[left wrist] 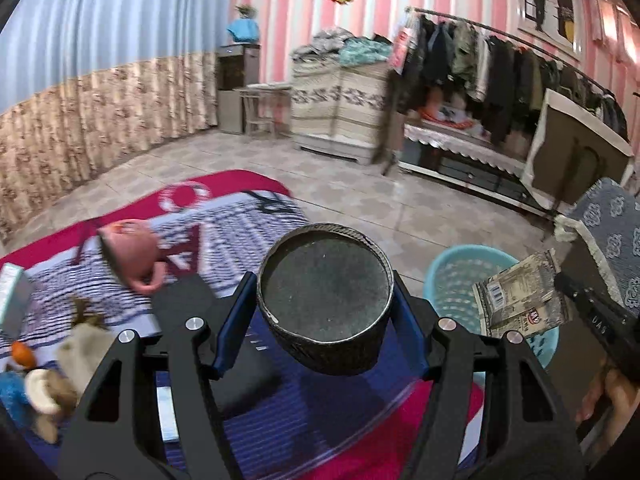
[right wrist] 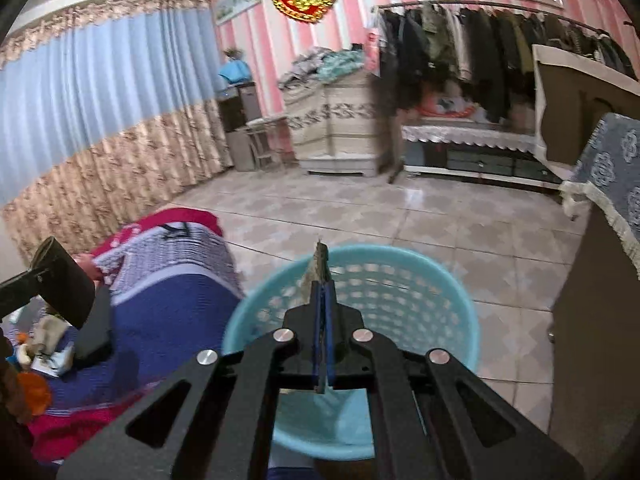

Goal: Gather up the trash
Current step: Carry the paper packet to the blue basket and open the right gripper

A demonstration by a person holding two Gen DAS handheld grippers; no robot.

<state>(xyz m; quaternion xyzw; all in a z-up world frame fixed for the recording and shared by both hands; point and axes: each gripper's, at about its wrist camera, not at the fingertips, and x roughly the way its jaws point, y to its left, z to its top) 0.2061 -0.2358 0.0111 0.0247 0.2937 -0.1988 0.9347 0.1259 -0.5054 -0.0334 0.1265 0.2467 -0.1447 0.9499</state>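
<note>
My left gripper (left wrist: 324,292) is shut on a dark round cup (left wrist: 326,296), held sideways with its base facing the camera, above the bed. The cup also shows in the right wrist view (right wrist: 60,284) at the left edge. My right gripper (right wrist: 323,284) is shut on a flat snack wrapper (right wrist: 316,270), seen edge-on, held over the light blue perforated basket (right wrist: 440,280). In the left wrist view the wrapper (left wrist: 520,296) hangs over the basket (left wrist: 452,276) on the floor to the right of the bed.
The bed has a striped blue, white and red blanket (left wrist: 240,216) with a pink cup (left wrist: 132,252), plush toys (left wrist: 44,376) and a black box (left wrist: 188,300). A cabinet with a blue patterned cloth (right wrist: 612,168) stands right of the basket. A clothes rack (left wrist: 500,68) lines the far wall.
</note>
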